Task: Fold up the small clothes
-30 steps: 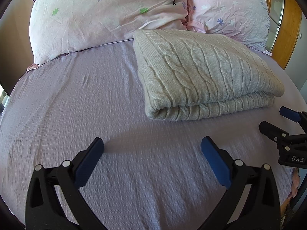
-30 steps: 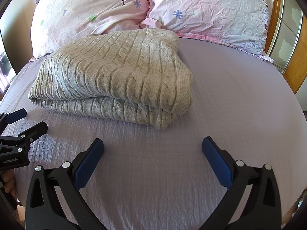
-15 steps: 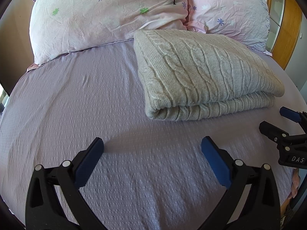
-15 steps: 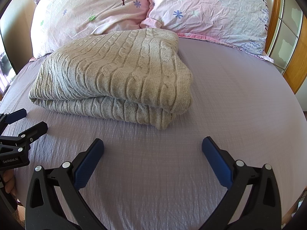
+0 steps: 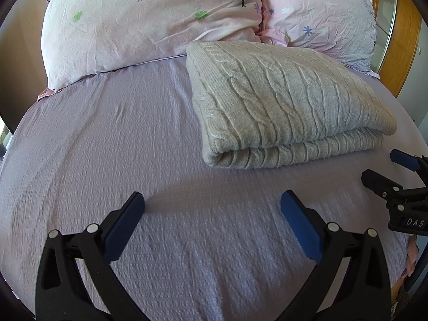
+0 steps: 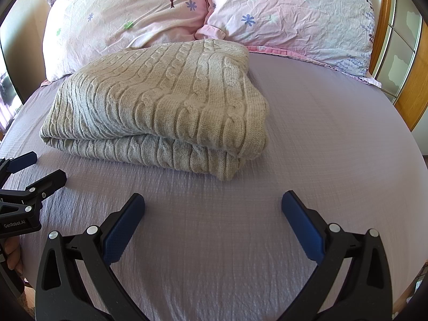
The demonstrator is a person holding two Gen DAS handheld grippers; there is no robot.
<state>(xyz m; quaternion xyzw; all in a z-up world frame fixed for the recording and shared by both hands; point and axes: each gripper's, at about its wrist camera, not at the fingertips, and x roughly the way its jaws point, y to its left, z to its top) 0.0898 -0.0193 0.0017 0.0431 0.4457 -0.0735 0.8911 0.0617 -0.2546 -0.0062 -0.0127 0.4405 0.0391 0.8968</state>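
Sweater: a grey cable-knit sweater [image 5: 281, 101] lies folded in a thick rectangle, layers stacked, on the lilac bed sheet [image 5: 120, 139], its far edge touching two pink flowered pillows [image 5: 149, 18].
Left gripper [image 5: 212, 203]: blue-padded fingers [image 5: 125, 222] spread wide apart, empty, over bare sheet near the sweater.
Right gripper [image 6: 213, 203]: fingers [image 6: 302, 222] likewise wide apart, holding nothing, just short of the sweater's near edge.

Bright daylight, both views. Soft shadow under near edge of folded sweater [image 5: 281, 107] and ahead of left gripper [image 5: 212, 200] fingers on bedsheet [image 5: 107, 133]. Strong fisheye bending, dark vignette at corners. Slight blur on sheet weave near lower edge; pillows [image 6: 281, 13] sharp, mildly washed out.
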